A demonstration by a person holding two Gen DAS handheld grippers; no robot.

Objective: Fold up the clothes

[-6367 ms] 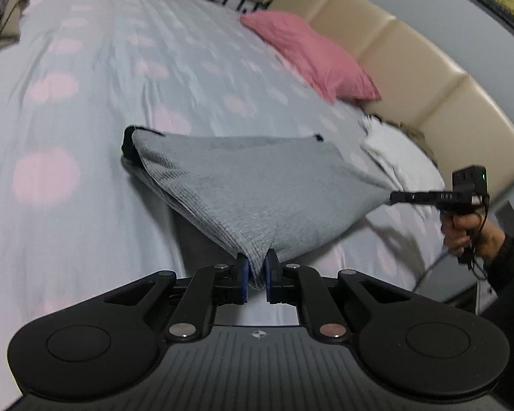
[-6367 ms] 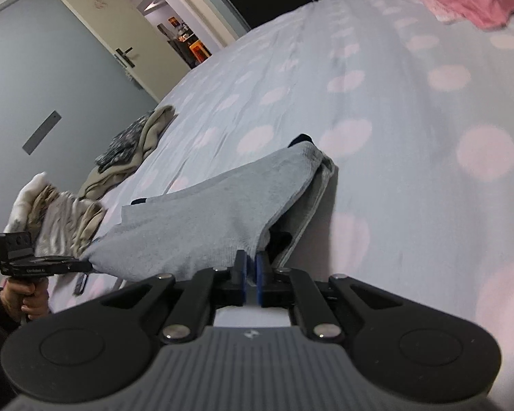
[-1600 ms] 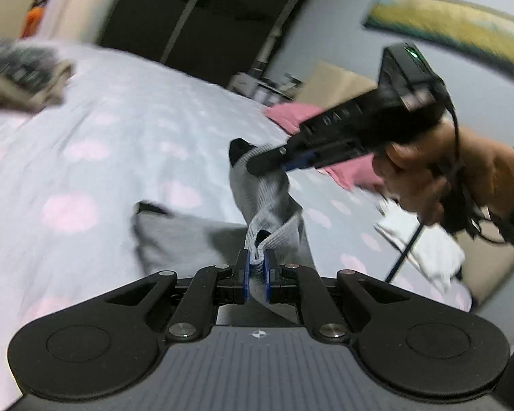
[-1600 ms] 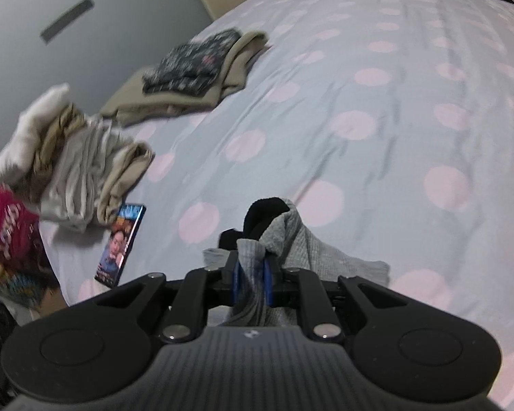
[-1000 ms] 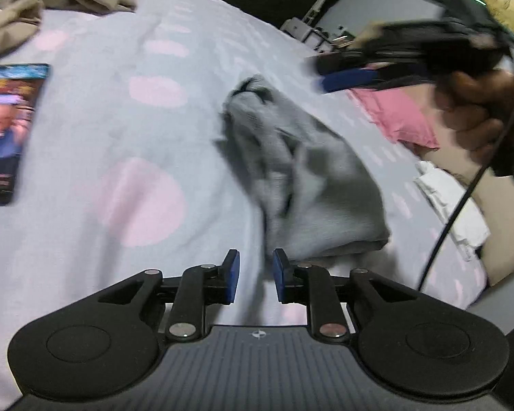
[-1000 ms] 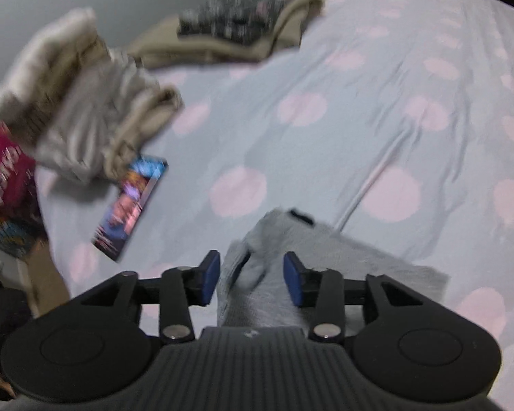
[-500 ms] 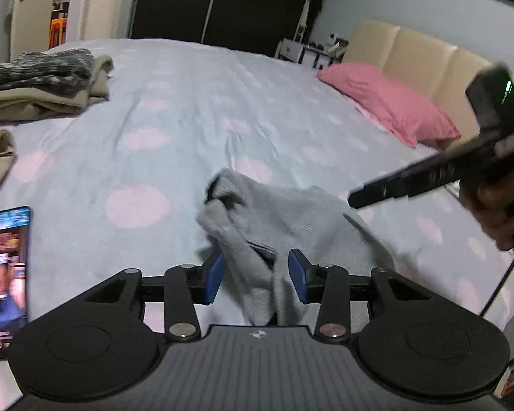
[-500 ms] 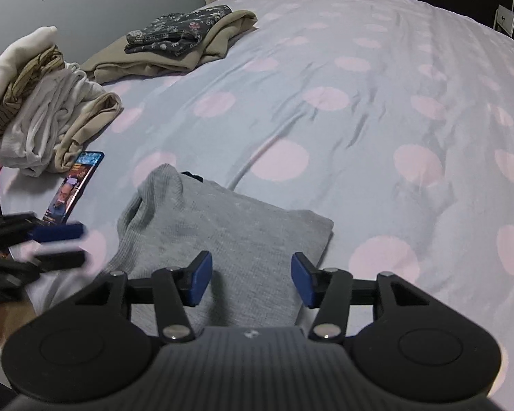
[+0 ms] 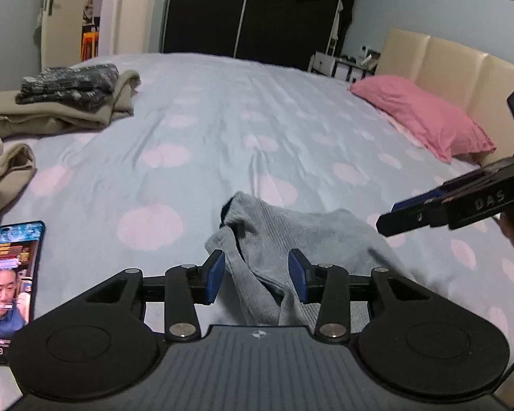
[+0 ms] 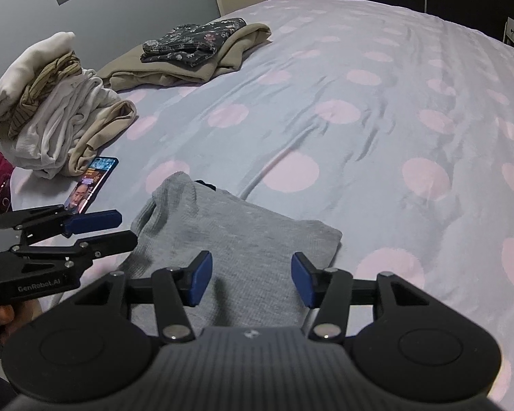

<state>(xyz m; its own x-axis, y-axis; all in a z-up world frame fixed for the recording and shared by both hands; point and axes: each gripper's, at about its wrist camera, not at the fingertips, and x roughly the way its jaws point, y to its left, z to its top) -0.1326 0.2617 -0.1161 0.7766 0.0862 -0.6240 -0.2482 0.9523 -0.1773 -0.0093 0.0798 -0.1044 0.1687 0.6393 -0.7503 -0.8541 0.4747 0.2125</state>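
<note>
Both grippers, left (image 9: 256,279) and right (image 10: 251,282), hang open and empty over the near edge of the folded grey garment (image 10: 236,236), its length running away across the bed (image 10: 377,102).

Folded grey ribbed garment (image 10: 229,229), flat on the dotted bedspread (image 10: 359,102)

From my side, the folded garment (image 10: 236,233) lies on the bed (image 10: 377,78) near its near edge. A phone (image 10: 90,185) lies just beside it toward the bed's left edge, with a heap of loose clothes (image 10: 54,109) behind the phone along that edge. Farther along the left edge sits a folded stack (image 10: 195,51). A pillow (image 9: 425,113) rests at the right edge against the headboard (image 9: 462,72).
</note>
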